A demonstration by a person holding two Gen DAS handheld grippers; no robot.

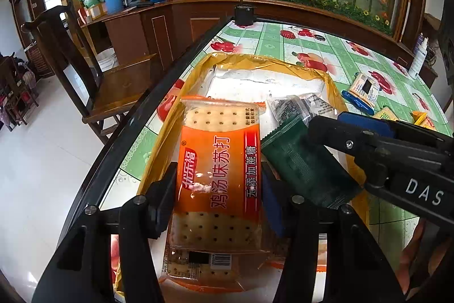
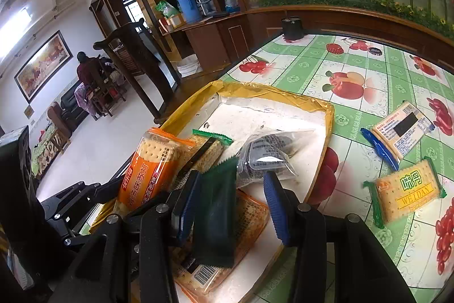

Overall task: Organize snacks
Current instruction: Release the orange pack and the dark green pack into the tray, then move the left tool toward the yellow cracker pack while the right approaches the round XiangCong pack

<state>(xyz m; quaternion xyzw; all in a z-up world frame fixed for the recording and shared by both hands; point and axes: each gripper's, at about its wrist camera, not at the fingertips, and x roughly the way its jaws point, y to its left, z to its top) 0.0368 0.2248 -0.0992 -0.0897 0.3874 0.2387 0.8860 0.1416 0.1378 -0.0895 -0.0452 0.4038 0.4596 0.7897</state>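
My left gripper (image 1: 218, 175) is shut on an orange cracker packet (image 1: 215, 132), one pad on each long side, held over the yellow-rimmed white tray (image 1: 283, 61). My right gripper (image 2: 231, 179) is shut on a dark green packet (image 2: 217, 212), which hangs tilted above the tray (image 2: 283, 95). In the left wrist view that gripper (image 1: 329, 121) comes in from the right with the green packet (image 1: 306, 169) beside the orange one. In the tray lie a clear packet with dark contents (image 2: 266, 155), a green-edged cracker packet (image 2: 211, 145) and another orange packet (image 2: 252, 217).
On the fruit-patterned tablecloth right of the tray lie a blue-edged packet (image 2: 397, 132) and a green-edged Weidan packet (image 2: 405, 192). A black pot (image 1: 244, 14) and a white bottle (image 1: 418, 58) stand at the far edge. A wooden chair (image 1: 85, 61) stands left of the table.
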